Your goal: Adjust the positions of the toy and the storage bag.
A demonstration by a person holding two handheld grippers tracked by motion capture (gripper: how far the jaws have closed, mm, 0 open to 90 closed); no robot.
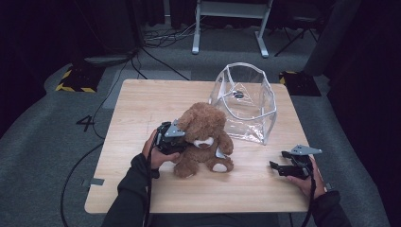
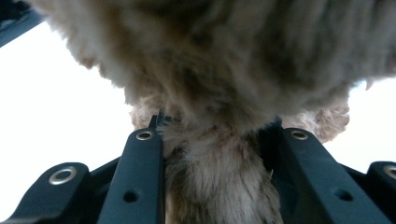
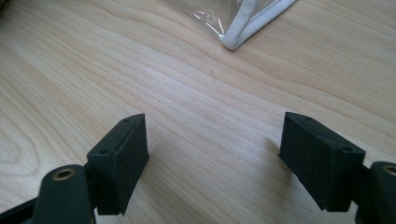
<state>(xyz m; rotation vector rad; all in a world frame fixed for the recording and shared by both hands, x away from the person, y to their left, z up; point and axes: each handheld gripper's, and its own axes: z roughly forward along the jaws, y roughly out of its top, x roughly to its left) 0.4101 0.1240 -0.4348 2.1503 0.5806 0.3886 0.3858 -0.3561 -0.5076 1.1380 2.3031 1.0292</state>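
Note:
A brown teddy bear (image 1: pixel 205 137) sits upright in the middle of the wooden table (image 1: pixel 142 104). My left gripper (image 1: pixel 176 140) reaches in from the bear's left side, its tips buried in the fur. In the left gripper view both black jaws press against a narrow furry part of the teddy bear (image 2: pixel 219 182), under a wider mass of fur. My right gripper (image 1: pixel 279 166) rests low at the table's front right, held by a hand. In the right gripper view my right gripper (image 3: pixel 215 154) stands open over bare wood with nothing between its pads.
A clear plastic bag (image 1: pixel 246 101) with white trim stands open behind and to the right of the bear; its corner (image 3: pixel 243 23) lies ahead of the right gripper. Cables and a desk frame (image 1: pixel 231 19) are on the floor beyond the table.

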